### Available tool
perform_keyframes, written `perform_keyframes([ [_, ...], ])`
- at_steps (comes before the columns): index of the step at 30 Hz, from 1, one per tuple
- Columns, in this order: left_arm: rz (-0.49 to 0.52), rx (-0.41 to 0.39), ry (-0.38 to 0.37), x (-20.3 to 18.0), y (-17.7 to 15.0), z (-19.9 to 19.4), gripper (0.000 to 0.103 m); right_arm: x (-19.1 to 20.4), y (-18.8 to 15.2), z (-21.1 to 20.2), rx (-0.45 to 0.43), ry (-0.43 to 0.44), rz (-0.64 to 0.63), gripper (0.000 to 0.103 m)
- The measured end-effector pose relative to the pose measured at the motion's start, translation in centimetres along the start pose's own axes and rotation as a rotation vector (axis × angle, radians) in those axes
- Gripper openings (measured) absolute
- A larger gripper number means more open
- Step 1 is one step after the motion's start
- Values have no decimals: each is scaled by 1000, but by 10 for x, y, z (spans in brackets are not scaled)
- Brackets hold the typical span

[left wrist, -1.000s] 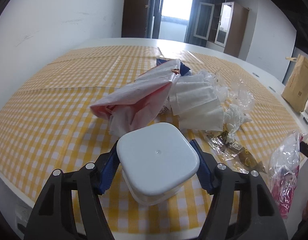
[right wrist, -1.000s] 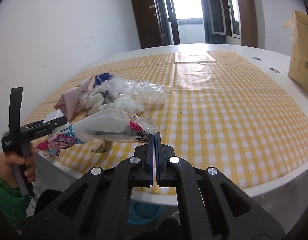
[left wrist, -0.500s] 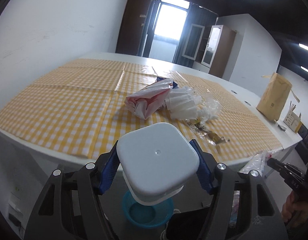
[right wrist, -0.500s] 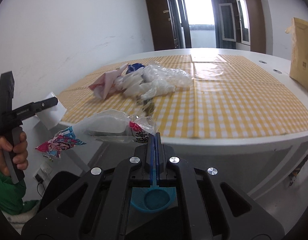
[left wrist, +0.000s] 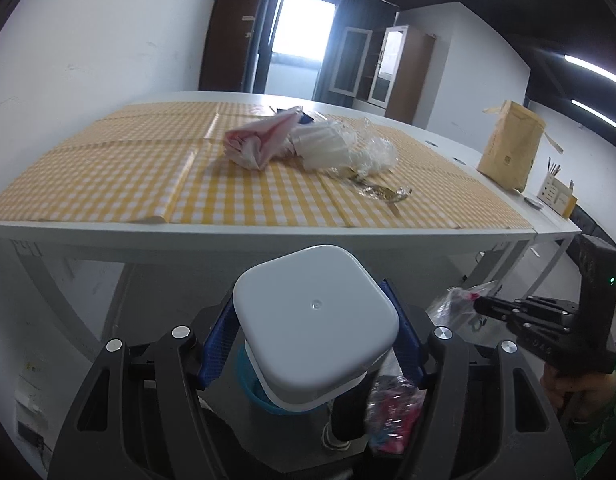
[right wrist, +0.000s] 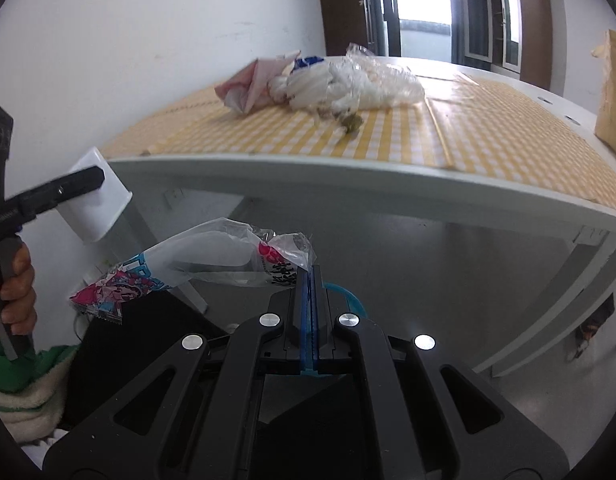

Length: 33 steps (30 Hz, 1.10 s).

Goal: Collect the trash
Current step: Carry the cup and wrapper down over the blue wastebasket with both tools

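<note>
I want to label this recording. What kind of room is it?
Probably an office or meeting room: a long white table under a yellow checked cloth, glass-door cabinets, and ceiling strip lights.

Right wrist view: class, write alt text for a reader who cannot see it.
The shut right gripper pinches a clear printed snack wrapper above a blue bin on the floor. Beyond, crumpled trash lies on a yellow-checked table.

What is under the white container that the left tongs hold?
Under the white container a blue bin shows only as a strip of rim; the container hides its inside. The snack wrapper hangs beside it.
</note>
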<state>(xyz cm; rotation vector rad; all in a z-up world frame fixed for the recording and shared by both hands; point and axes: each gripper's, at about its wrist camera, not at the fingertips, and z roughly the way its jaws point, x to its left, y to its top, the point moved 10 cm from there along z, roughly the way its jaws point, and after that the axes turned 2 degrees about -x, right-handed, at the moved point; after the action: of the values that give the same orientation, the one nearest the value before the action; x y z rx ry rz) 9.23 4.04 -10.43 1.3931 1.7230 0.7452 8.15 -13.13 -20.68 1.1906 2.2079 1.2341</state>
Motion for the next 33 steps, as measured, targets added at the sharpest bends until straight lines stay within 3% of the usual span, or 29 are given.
perform_keyframes([
  [5, 8, 62, -37, -9, -23, 24, 67, -2, -23, 31, 63, -51, -48, 1],
  [8, 7, 94, -51, -10, -33, 39, 67, -6, -35, 53, 112, -22, -13, 1],
  [18, -112, 267, -85, 11, -100, 111, 67, -25, -79, 144, 259, -73, 81, 1],
  [23, -141, 285, -71, 23, -115, 140, 67, -37, -93, 183, 324, -95, 85, 1],
  [33, -227, 370, -44, 47, -156, 178, 67, -53, -107, 239, 442, -55, 156, 1],
])
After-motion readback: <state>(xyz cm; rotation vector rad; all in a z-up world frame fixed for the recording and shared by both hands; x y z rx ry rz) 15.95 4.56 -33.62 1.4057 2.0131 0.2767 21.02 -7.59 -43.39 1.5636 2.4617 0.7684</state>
